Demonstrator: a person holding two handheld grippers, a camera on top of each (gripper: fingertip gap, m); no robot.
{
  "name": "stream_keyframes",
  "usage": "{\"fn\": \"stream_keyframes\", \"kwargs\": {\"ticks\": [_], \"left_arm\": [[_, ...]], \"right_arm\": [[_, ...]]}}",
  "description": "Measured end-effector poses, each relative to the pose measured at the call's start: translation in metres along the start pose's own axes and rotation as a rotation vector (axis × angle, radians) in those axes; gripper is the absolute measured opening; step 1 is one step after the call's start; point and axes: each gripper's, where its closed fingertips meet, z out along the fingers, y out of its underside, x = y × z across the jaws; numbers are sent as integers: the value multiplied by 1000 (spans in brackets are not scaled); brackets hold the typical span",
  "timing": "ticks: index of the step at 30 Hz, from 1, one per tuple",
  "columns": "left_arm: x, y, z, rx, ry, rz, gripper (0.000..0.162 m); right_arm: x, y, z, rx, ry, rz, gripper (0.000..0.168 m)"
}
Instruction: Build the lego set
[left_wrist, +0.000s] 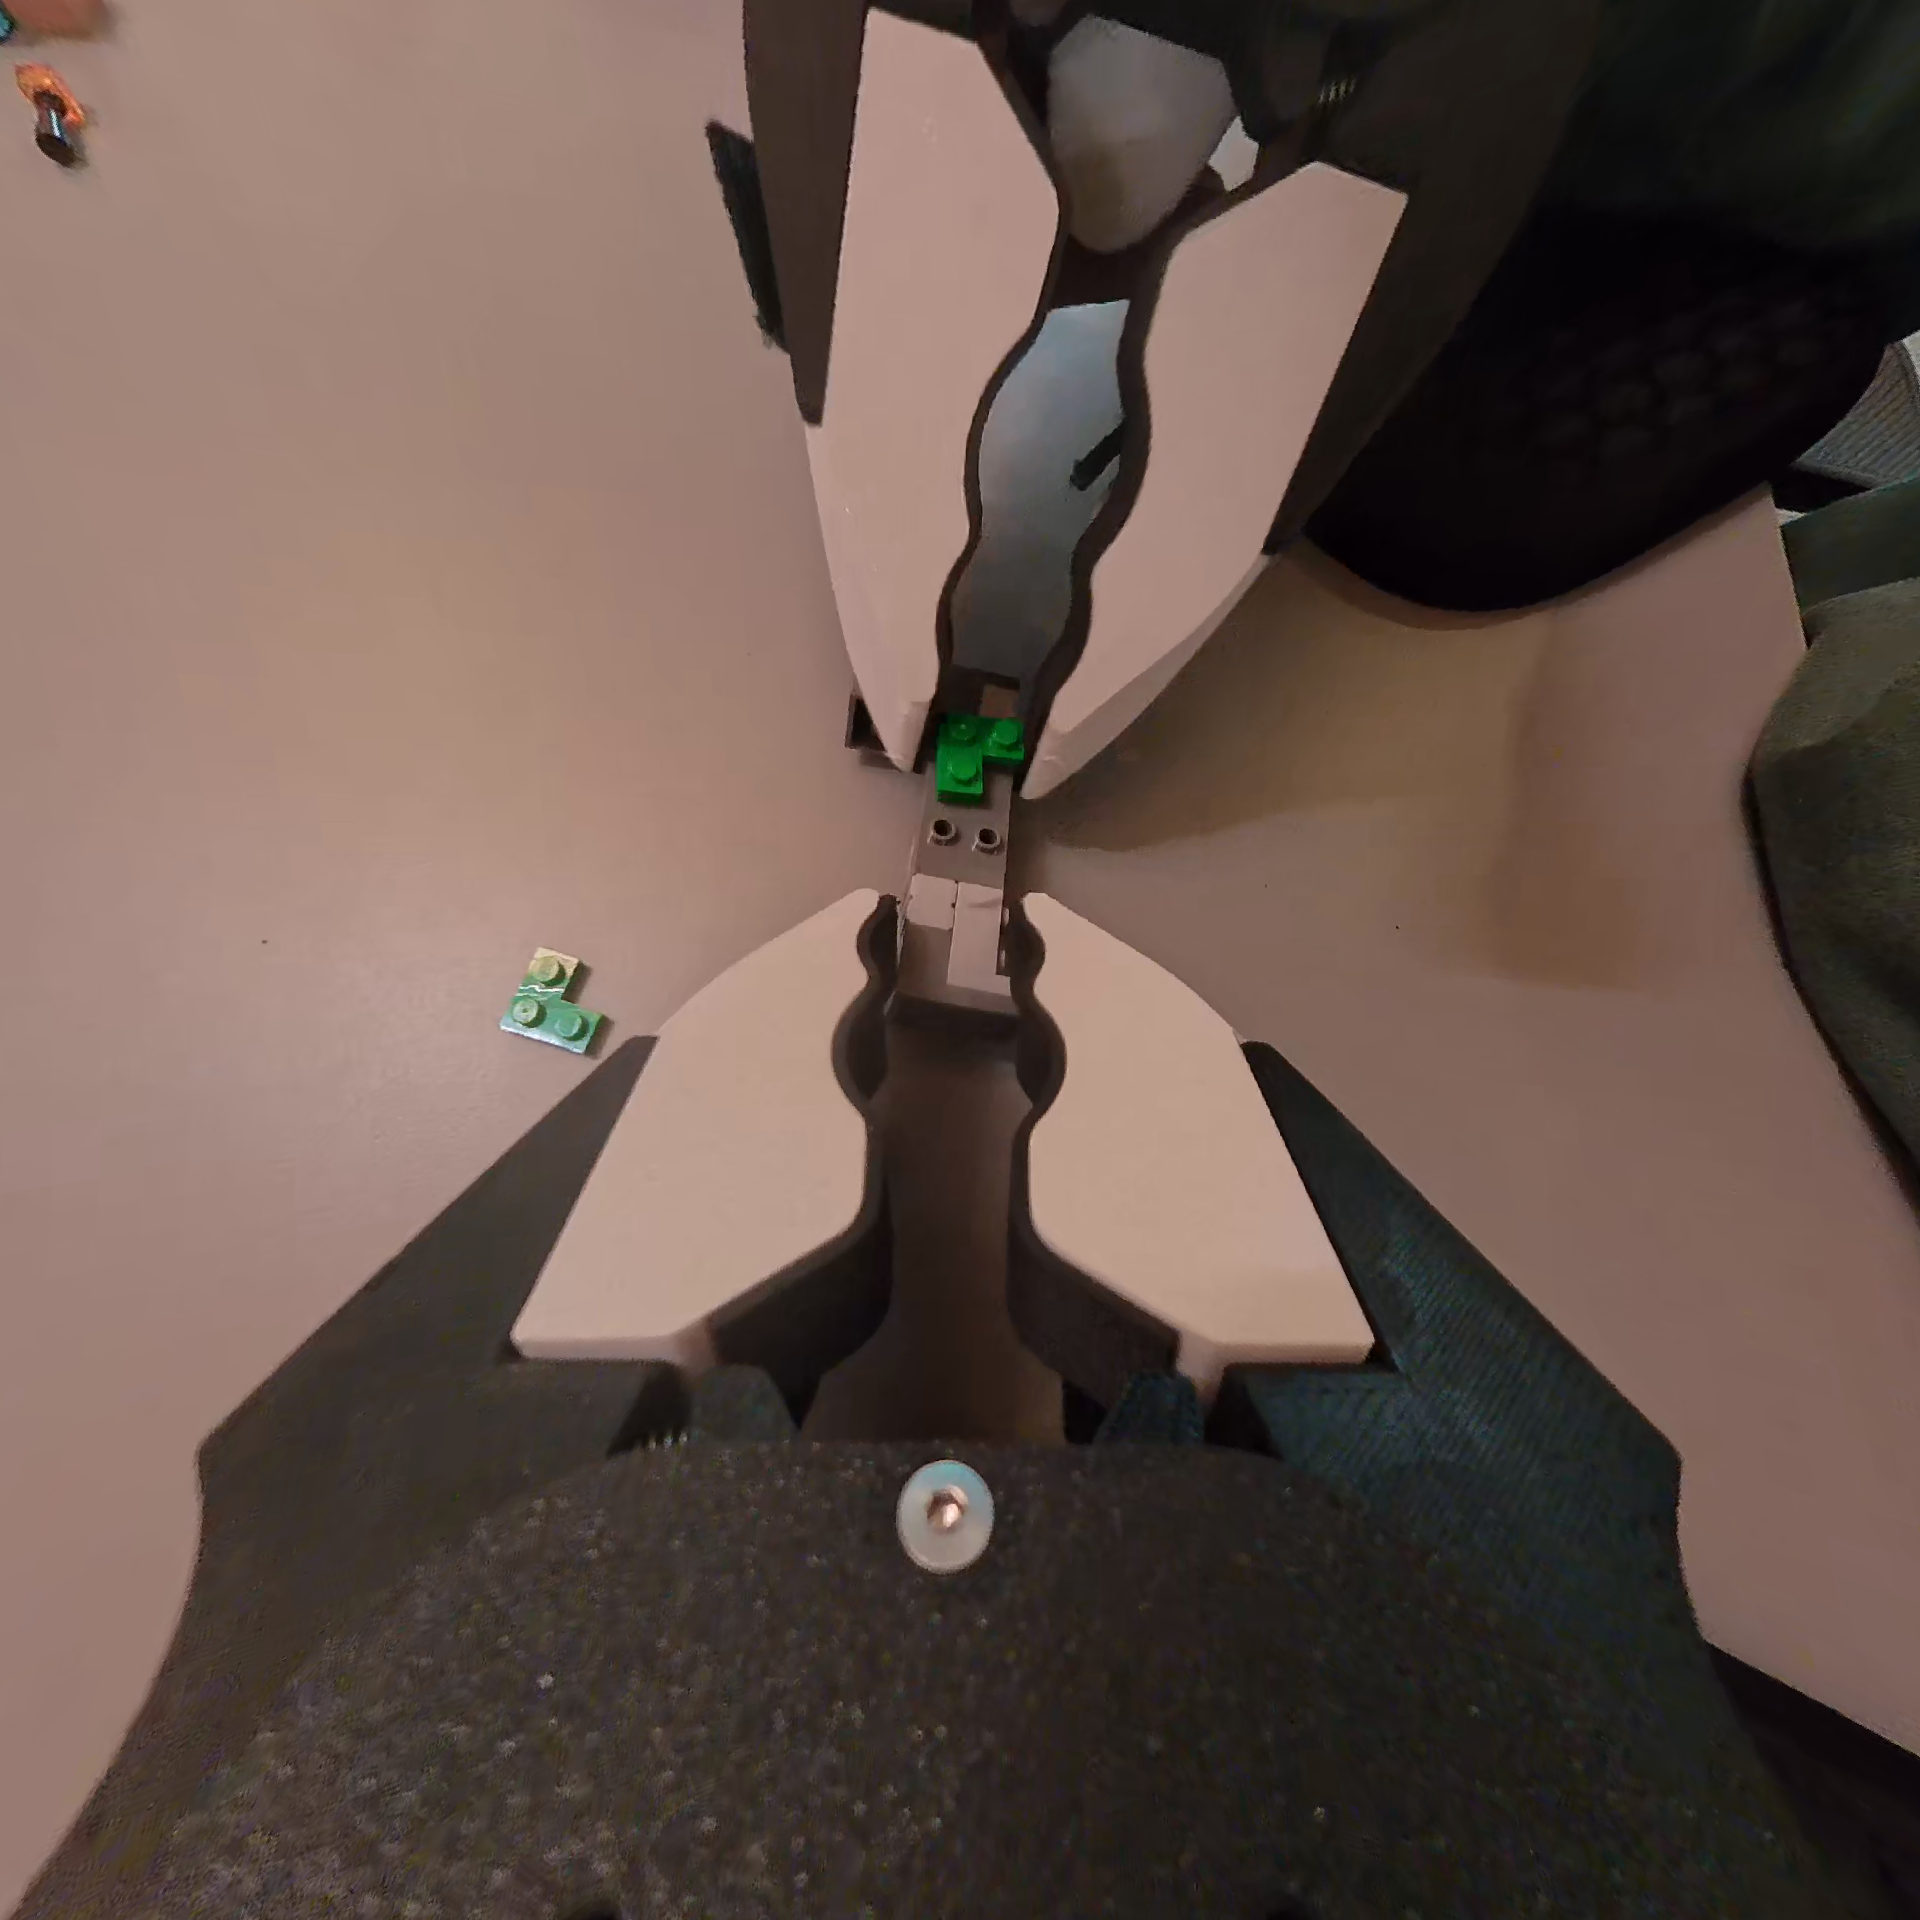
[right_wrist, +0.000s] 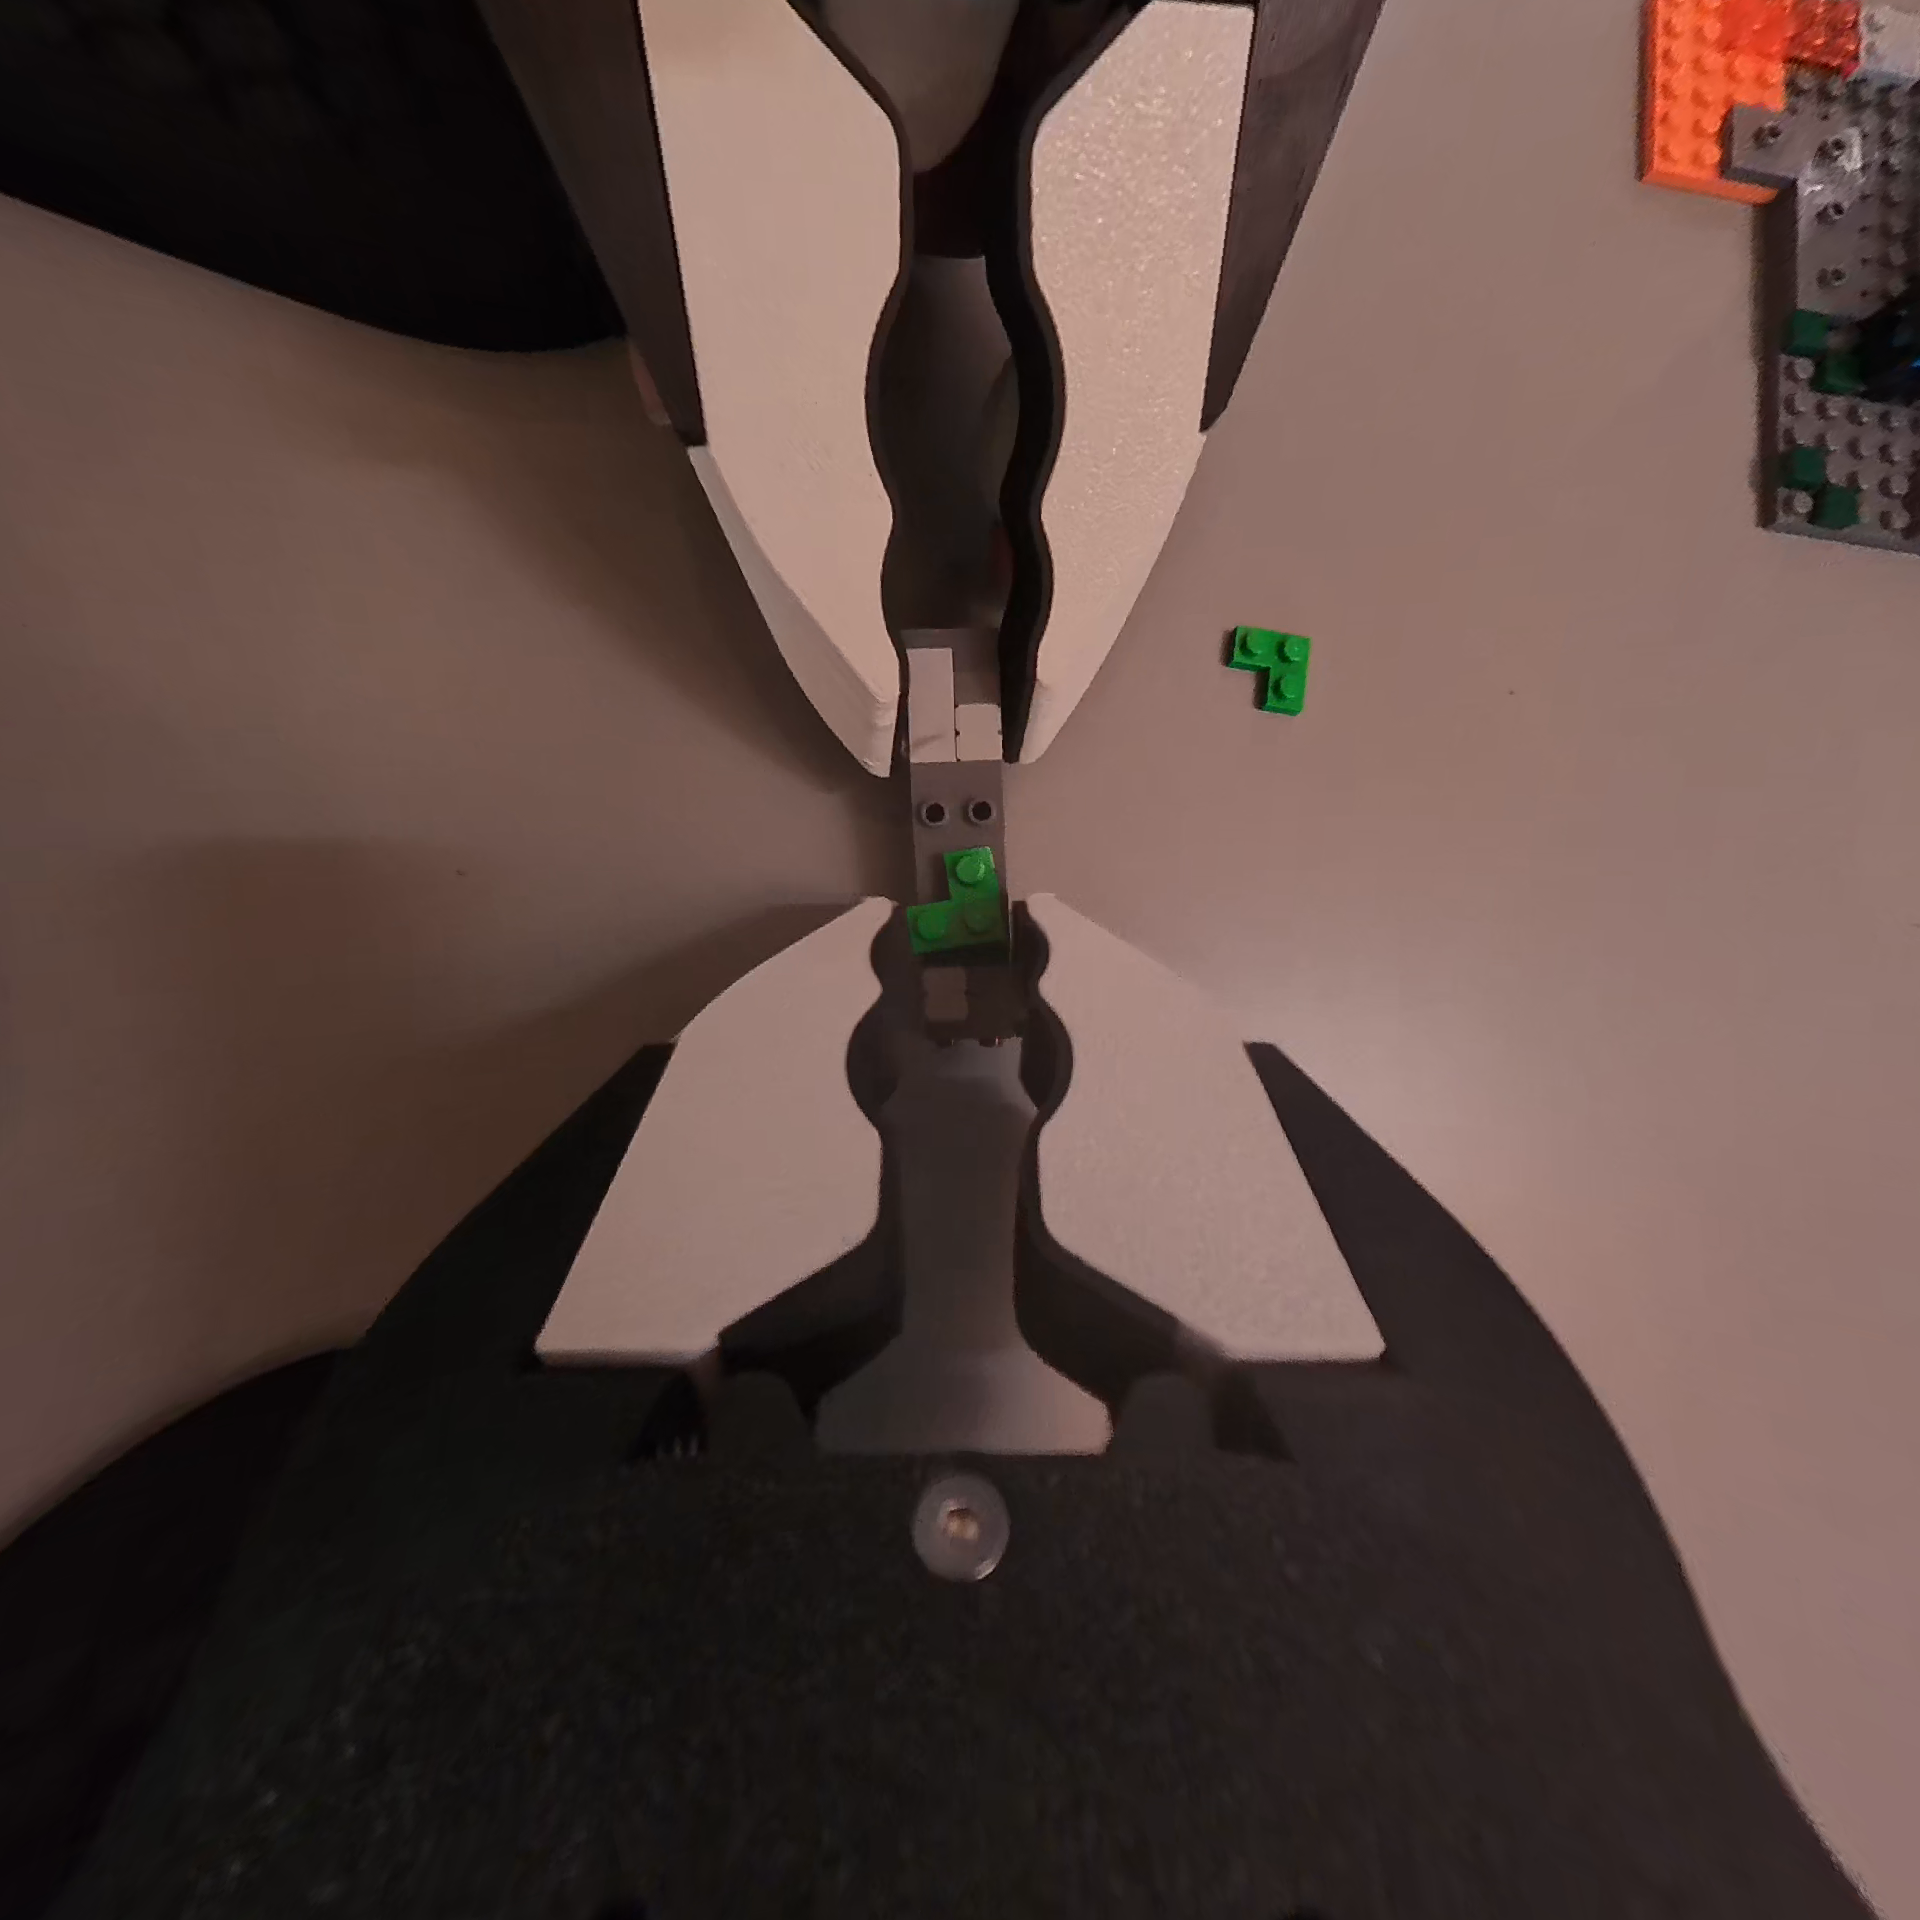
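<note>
Left gripper (left_wrist: 951, 904) and right gripper (right_wrist: 951, 914) face tip to tip, jaws of each closed on opposite ends of narrow grey lego assembly (left_wrist: 961, 842), held above table (left_wrist: 364, 623), likely bracing it while bright green L-shaped plate (left_wrist: 971, 756) seats. Spare green L-shaped plate (right_wrist: 1270, 667) on table; orange-and-grey studded baseplate build (right_wrist: 1808, 260) farther off.

txt: none legible | labels/nos: none | both views checked
</note>
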Motion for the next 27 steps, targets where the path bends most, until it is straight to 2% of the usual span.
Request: {"fn": "stream_keyframes", "kwargs": {"ticks": [11,17,27], "left_arm": [[2,7,-2,-25,0,70,35],[1,9,-1,-39,-11,86,27],[1,3,-2,25,-8,66,27]], "right_arm": [[1,1,0,14,-25,30,17],[1,1,0,20,-36,42,17],[1,1,-1,37,-48,67,18]]}}
